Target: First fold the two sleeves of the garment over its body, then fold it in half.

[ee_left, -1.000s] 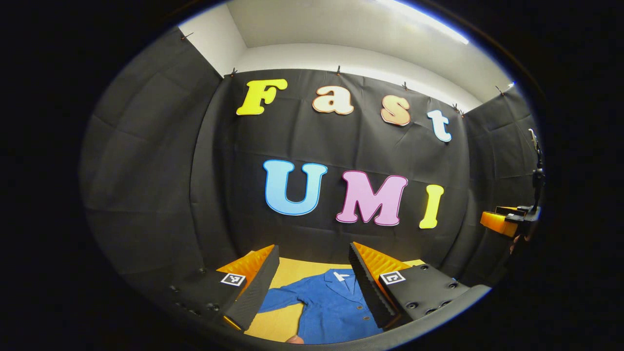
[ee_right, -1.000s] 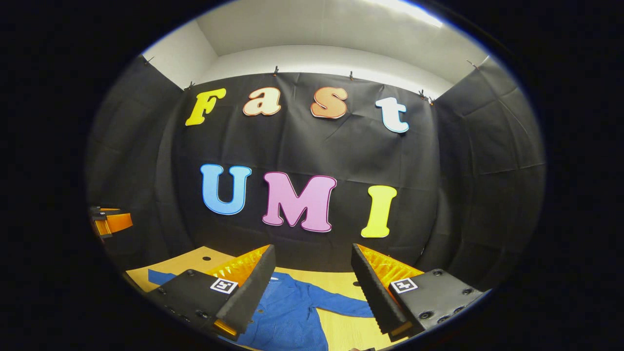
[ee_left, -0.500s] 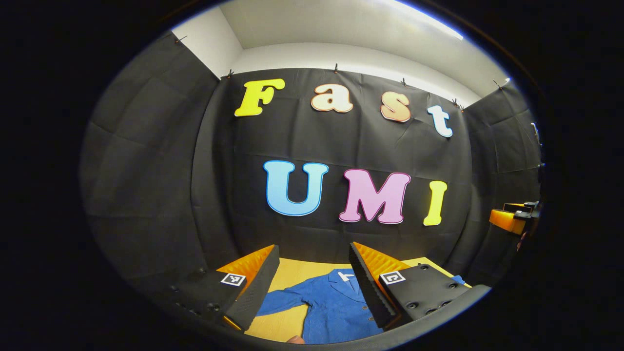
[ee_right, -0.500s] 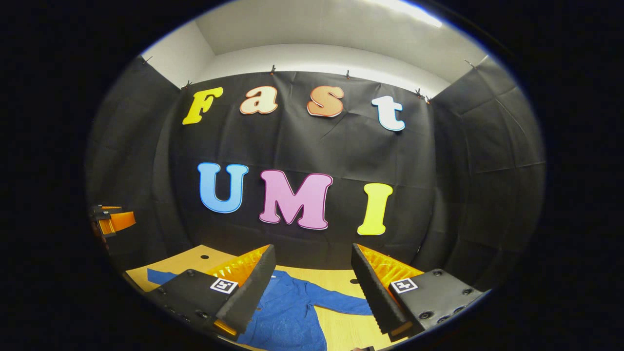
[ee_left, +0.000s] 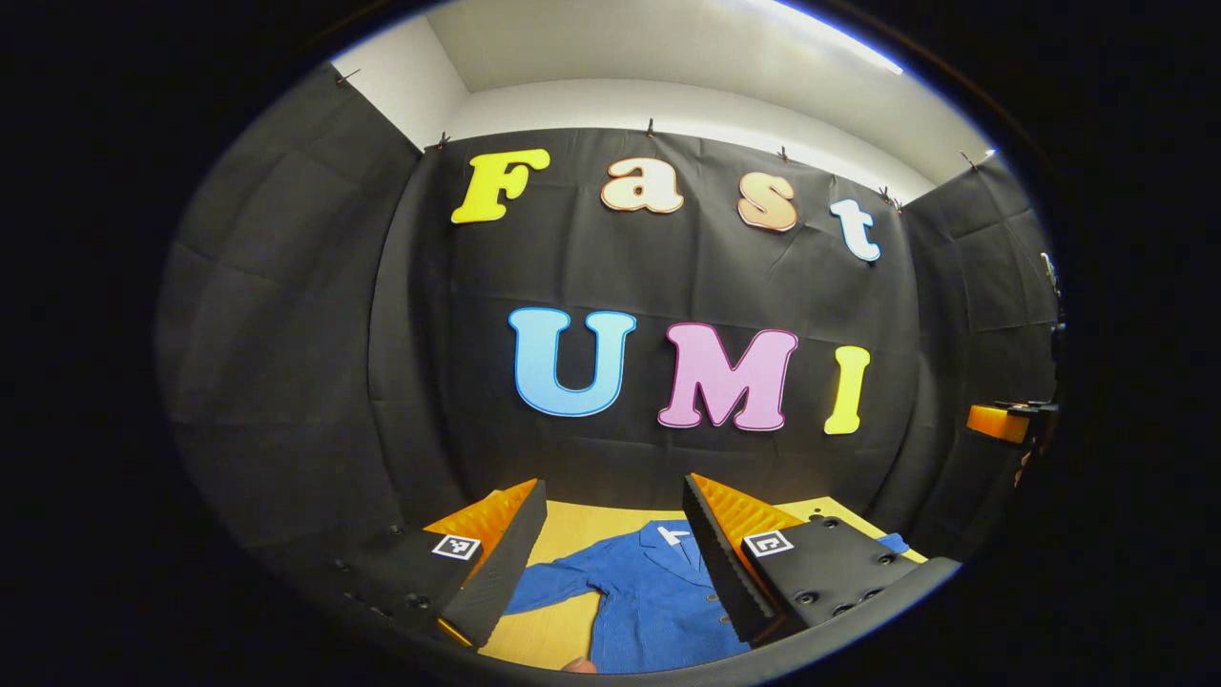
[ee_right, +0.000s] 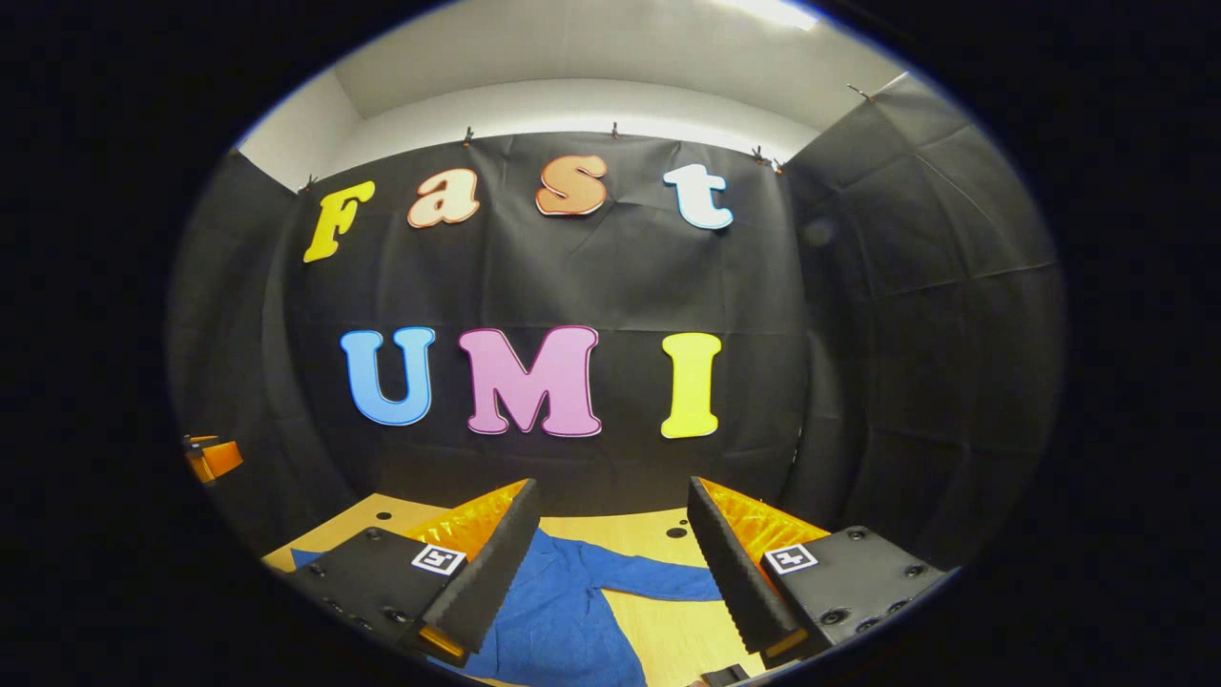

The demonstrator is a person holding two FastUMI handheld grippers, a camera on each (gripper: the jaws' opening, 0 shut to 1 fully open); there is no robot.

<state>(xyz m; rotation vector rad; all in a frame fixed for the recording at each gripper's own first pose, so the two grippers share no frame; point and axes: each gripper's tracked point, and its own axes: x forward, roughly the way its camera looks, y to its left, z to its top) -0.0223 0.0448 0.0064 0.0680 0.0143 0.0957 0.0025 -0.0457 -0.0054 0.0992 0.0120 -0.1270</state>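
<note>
Nothing of the task was done at this moment, to judge by how the cloth lay. The blue button-front cloth garment with a collar was spread flat on the pale wooden tabletop, below and ahead of both tools. In the left gripper view one sleeve stretched out sideways from the body toward that gripper's left finger, unfolded. In the right gripper view the other sleeve ran out across the wood between that gripper's two fingers, also unfolded.

The left gripper was held above the garment with its jaws spread wide and nothing between them; the collar and front placket showed in the gap. The right gripper was likewise wide open and empty, raised over the shoulder and sleeve on its own side, not touching the cloth as far as could be told. The same gripper appeared as an orange part at the far right edge of the left gripper view, well apart.

Both sleeve folds and the final fold in half were therefore left to do. The likely first step was to lower one gripper to a sleeve end and pinch it.
</note>
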